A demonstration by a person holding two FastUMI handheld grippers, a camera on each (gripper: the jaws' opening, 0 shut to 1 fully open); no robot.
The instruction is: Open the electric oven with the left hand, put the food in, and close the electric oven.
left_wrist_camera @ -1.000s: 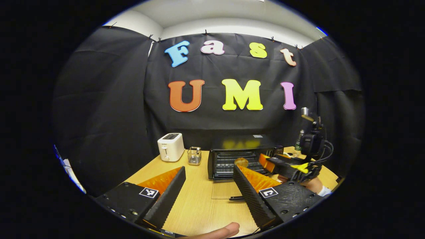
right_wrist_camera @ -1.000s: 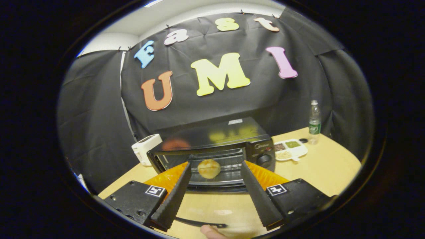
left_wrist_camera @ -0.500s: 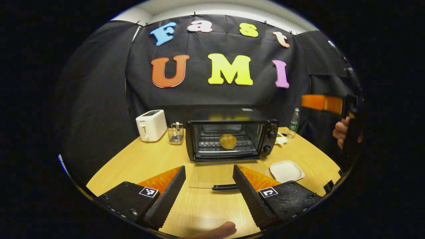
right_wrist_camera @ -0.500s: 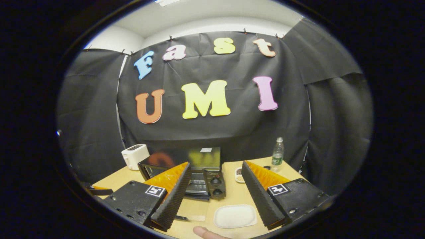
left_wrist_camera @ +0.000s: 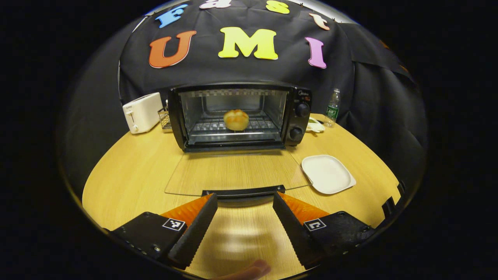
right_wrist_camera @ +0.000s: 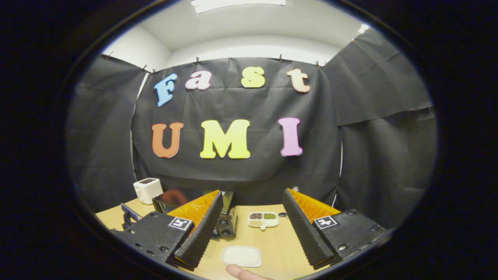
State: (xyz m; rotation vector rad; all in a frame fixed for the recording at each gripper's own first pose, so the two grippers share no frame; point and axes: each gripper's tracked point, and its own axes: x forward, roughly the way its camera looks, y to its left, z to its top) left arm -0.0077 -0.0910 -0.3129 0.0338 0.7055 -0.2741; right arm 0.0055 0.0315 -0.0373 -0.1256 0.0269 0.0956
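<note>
- Around the oven we see a white toaster at its 9 o'clock, with a small wire rack tucked between the two, and a water bottle at its 3 o'clock beside a small dish partly hidden by the oven's corner.
- A white square plate lies bare on the table, at about 4 o'clock from the oven.
- The oven's glass door lies folded down flat towards us, its dark handle at the near edge (nothing stands between it and us).
- The food, a round bun, sits on the wire shelf inside the open oven, at the middle.
- The left gripper hangs low over the table, its jaws released and empty, their tips just short of the door handle and either side of it.
- In the right gripper view, the right gripper is held higher and level, facing the booth wall, jaws spread wide with nothing between them.
- Beyond its fingers we see the toaster, the oven's knob end, a divided dish of grains and the plate.
</note>
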